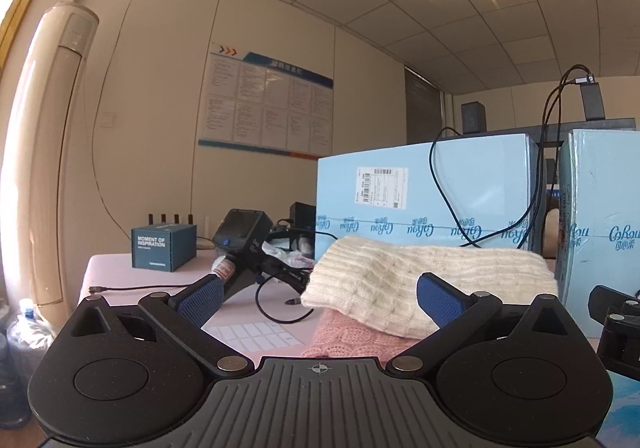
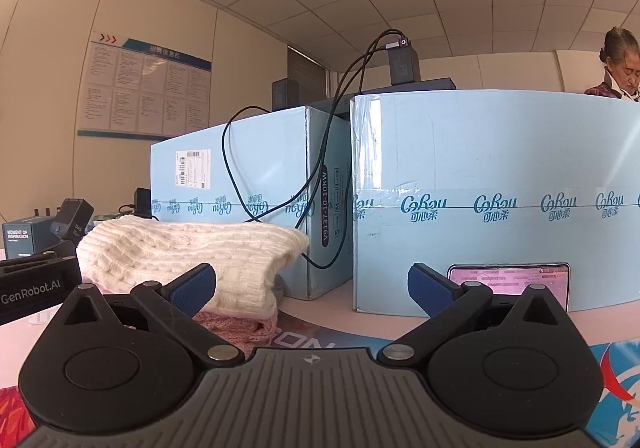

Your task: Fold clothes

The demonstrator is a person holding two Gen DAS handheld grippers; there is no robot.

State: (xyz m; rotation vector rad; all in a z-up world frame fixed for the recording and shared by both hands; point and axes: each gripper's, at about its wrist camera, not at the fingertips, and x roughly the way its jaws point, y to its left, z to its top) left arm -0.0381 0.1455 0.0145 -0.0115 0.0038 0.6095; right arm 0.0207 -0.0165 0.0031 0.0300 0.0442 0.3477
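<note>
My left hand-held gripper (image 1: 320,298) is spread wide with nothing between its pads, and my right hand-held gripper (image 2: 310,288) is likewise released and empty. Both point level at the folded cream sweater (image 1: 420,272), which lies on top of a folded pink sweater (image 1: 352,336) on the desk (image 1: 116,272), just in front of the light blue cartons (image 2: 492,184).
</note>
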